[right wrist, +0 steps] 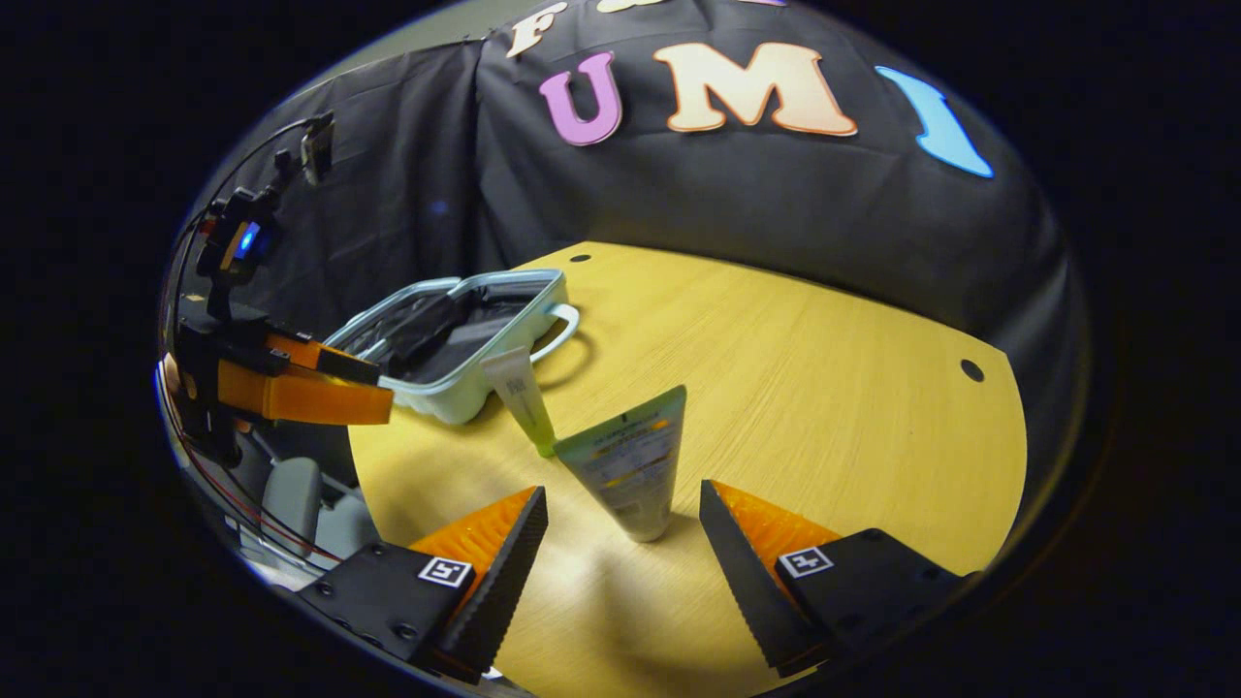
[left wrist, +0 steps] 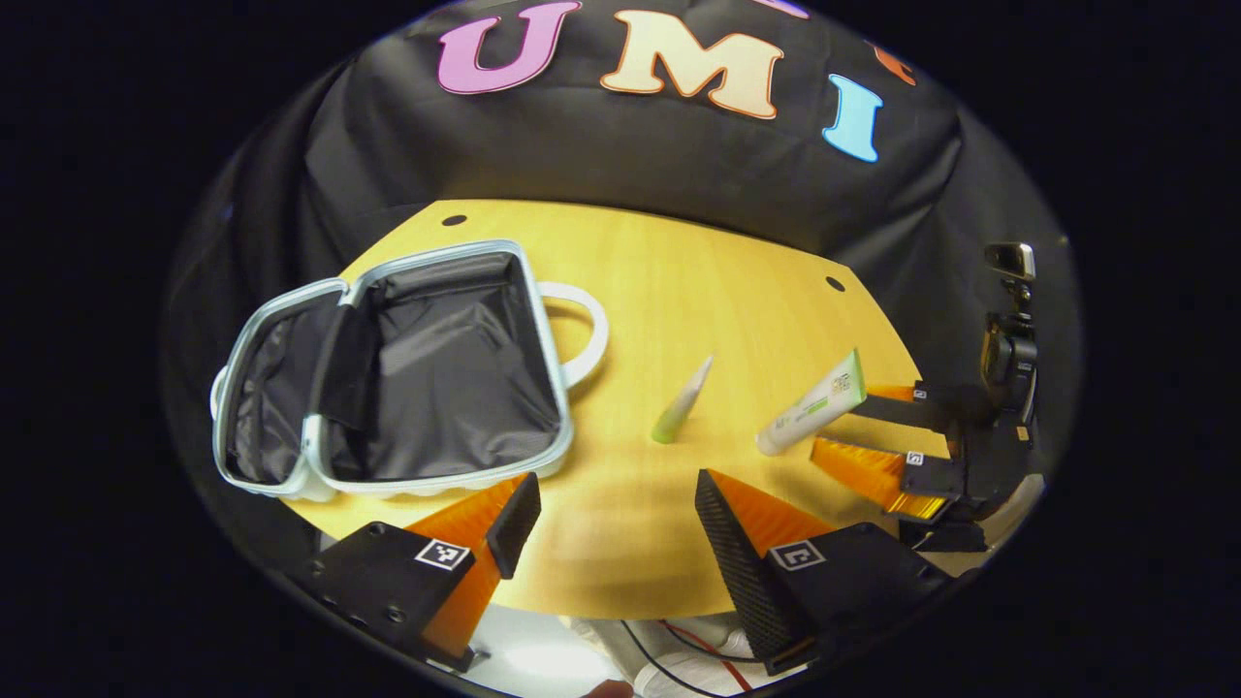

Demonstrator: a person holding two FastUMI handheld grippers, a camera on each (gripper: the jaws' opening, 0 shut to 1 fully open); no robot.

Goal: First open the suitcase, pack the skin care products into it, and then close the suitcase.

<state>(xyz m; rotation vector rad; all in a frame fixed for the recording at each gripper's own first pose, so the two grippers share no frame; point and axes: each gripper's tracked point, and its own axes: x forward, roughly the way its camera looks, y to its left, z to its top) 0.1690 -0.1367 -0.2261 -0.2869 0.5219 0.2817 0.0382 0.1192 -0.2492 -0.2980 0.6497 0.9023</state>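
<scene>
the case (left wrist: 407, 368) lies open on the table (right wrist: 824, 388) with 2 light, squashy, slick tubes standing cap-down beside it, and the right gripper (right wrist: 620, 543), jaws wide, flanks the larger tube (right wrist: 628, 465), best pinched low near its stiff cap, while the left gripper (left wrist: 611, 523) gapes empty.

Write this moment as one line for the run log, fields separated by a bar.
suitcase: open, nothing inside | larger tube: upright on table, between open right gripper fingers, ungripped | smaller tube: on table | left gripper: open
</scene>
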